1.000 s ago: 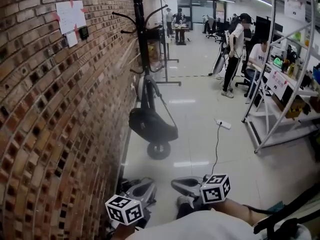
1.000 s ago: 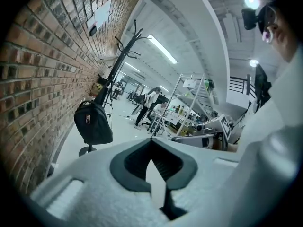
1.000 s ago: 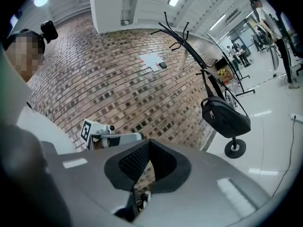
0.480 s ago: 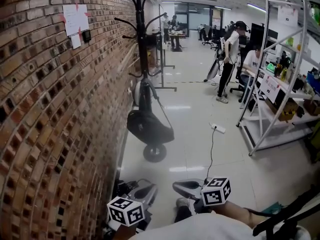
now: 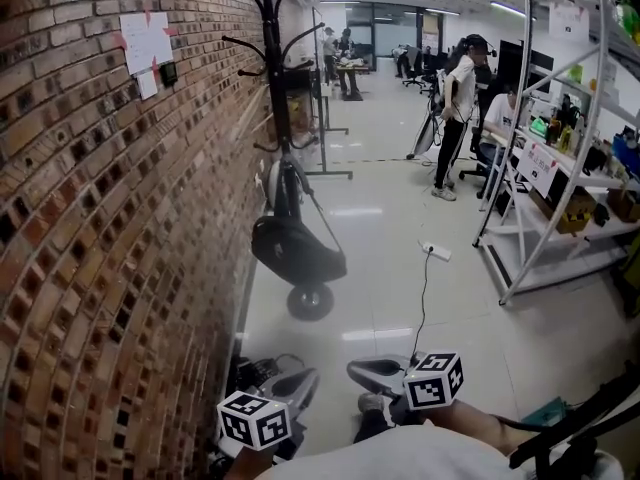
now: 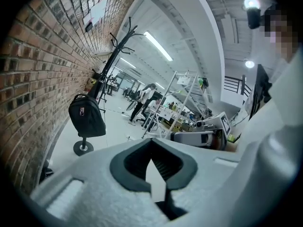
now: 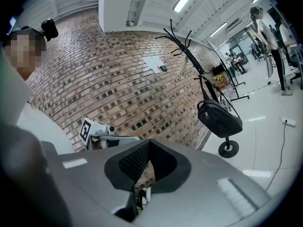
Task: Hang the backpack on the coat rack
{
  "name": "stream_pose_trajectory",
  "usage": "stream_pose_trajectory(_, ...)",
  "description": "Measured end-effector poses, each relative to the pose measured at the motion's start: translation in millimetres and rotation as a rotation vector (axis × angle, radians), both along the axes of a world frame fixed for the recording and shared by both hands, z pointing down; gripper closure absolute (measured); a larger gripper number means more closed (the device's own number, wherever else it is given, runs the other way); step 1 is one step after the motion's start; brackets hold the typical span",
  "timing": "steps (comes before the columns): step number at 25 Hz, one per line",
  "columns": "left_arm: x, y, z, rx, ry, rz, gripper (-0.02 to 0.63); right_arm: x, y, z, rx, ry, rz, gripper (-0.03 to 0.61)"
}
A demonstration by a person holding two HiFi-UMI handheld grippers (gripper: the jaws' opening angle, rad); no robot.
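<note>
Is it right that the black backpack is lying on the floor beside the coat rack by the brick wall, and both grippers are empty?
No. The backpack hangs on the coat rack, clear of the floor, as the head view shows. The rest holds: the rack stands by the brick wall, and the left gripper and right gripper are empty.

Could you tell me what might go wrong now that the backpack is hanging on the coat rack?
The backpack hangs off one side of the coat rack, which stands on a single round base, so it might tip if bumped. The power cable lying across the floor nearby could trip the person when stepping away.
</note>
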State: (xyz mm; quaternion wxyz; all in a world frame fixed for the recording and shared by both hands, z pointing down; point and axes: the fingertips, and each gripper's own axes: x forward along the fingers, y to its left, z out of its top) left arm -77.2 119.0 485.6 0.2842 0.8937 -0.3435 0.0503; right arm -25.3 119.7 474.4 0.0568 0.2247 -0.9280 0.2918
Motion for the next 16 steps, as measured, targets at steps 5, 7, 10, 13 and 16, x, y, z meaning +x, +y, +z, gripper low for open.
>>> stream_pose_trajectory(5,-2,5,4,-0.01,-0.011,-0.005,0.612,-3,5,4,-0.012,-0.007,-0.009,0.58)
stream_pose_trajectory(7,-3,8,4,-0.011,-0.009,-0.005,0.612,-5,8,5,-0.014,-0.005,-0.015,0.58)
stream_pose_trajectory(10,-4,10,3,-0.008,-0.006,-0.007,0.612,-7,9,5,-0.013,-0.001,-0.019,0.58)
stream_pose_trajectory(13,-7,11,4,-0.008,-0.005,-0.011,0.612,-9,11,6,-0.013,0.003,-0.02,0.58)
stream_pose_trajectory(16,-10,12,5,-0.01,-0.006,-0.007,0.612,-12,12,6,-0.011,0.005,-0.018,0.58)
